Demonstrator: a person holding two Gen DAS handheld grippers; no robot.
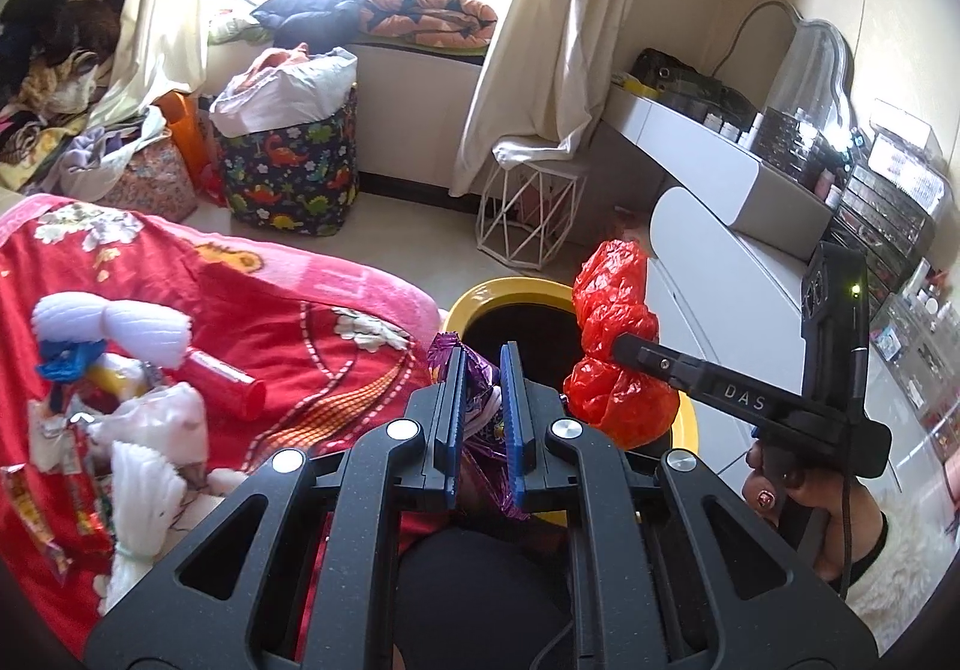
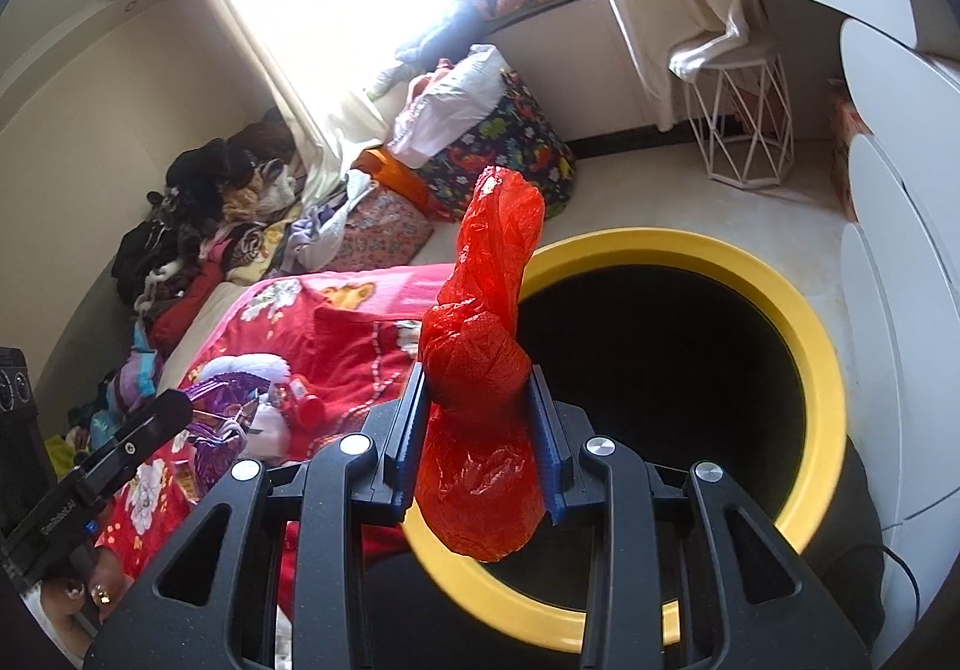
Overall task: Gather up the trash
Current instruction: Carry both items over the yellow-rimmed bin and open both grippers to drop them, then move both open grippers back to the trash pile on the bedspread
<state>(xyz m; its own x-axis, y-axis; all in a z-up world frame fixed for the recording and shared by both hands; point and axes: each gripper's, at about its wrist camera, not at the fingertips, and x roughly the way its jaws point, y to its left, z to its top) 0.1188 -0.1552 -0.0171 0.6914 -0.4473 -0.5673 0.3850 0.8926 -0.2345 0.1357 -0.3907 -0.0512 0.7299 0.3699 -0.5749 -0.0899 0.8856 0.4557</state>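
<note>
The bed (image 1: 150, 310) is spread with a red flowered blanket (image 1: 288, 322), pink along its far edge. Directly on the blanket lie a red tube (image 1: 225, 379), white knitted pieces (image 1: 144, 328), a crumpled white bag (image 1: 174, 418) and printed snack wrappers (image 1: 36, 508), all bunched on the side away from the bin. The yellow-rimmed bin (image 2: 804, 322) stands on the pale floor (image 1: 414, 250), tight against the bed's corner. Beyond the bin on the floor stand a dinosaur-print basket (image 1: 294, 178) stuffed with clothes and a white wire stool (image 1: 528, 214); beside the basket sits a floral bag (image 1: 159, 184).
</note>
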